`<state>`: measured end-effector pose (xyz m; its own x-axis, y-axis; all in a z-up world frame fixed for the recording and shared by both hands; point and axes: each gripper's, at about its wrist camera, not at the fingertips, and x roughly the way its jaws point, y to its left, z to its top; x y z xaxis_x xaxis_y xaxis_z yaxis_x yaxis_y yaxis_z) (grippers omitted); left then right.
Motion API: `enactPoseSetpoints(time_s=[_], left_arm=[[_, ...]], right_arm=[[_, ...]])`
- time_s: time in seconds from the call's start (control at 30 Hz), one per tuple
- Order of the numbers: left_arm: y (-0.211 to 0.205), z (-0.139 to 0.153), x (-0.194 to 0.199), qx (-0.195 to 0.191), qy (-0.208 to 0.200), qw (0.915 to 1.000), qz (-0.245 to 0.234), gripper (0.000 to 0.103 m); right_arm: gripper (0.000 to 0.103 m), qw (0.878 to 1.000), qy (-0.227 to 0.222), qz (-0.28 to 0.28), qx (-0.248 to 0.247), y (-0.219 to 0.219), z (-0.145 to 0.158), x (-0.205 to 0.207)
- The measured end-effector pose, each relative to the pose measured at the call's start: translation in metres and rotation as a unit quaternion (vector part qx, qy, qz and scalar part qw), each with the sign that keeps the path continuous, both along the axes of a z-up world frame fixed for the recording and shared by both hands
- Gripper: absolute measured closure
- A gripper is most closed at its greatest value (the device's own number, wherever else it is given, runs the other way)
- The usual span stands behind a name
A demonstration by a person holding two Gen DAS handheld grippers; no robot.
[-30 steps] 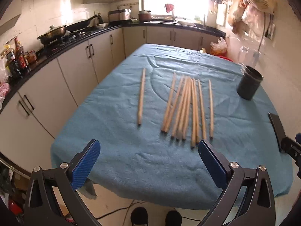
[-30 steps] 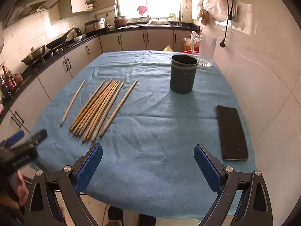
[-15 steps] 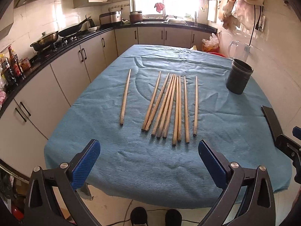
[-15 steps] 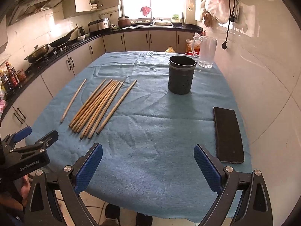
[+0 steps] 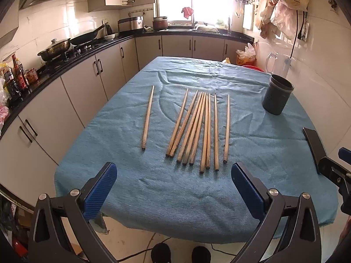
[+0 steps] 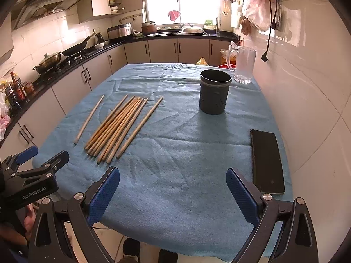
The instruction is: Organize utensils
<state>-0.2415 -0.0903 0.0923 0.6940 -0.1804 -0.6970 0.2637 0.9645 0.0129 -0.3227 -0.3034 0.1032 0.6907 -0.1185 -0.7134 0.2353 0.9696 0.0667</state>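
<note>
Several wooden chopsticks (image 5: 198,129) lie side by side on the blue tablecloth (image 5: 175,186), and one single chopstick (image 5: 148,117) lies apart to their left. They also show in the right wrist view (image 6: 121,126). A dark round holder (image 5: 276,97) stands upright and empty at the right (image 6: 214,92). My left gripper (image 5: 173,182) is open and empty, over the near table edge in front of the chopsticks. My right gripper (image 6: 172,186) is open and empty, over the near edge right of the chopsticks.
A black phone (image 6: 266,161) lies near the right table edge by the wall. A clear glass jug (image 6: 243,64) stands behind the holder. Kitchen counters with a stove and pans (image 5: 65,46) run along the left. The floor shows below the near edge.
Both grippers have drifted and turned slightly, so the chopsticks sit more centred in the left wrist view. Nothing on the table has moved. Both grippers stay open.
</note>
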Motion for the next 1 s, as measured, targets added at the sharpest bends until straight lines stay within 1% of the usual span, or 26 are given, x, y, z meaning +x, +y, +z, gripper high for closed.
enactPoseSetpoints(time_s=[0.5, 1.0], left_arm=[[0.004, 0.005, 0.006, -0.001, -0.011, 0.9999, 0.007, 0.0], [-0.001, -0.001, 0.012, 0.002, -0.002, 0.9999, 0.011, 0.0]], right_arm=[[0.004, 1.0, -0.003, 0.008, 0.004, 0.004, 0.002, 0.009], [0.004, 1.0, 0.009, 0.015, 0.008, 0.003, -0.005, 0.017]])
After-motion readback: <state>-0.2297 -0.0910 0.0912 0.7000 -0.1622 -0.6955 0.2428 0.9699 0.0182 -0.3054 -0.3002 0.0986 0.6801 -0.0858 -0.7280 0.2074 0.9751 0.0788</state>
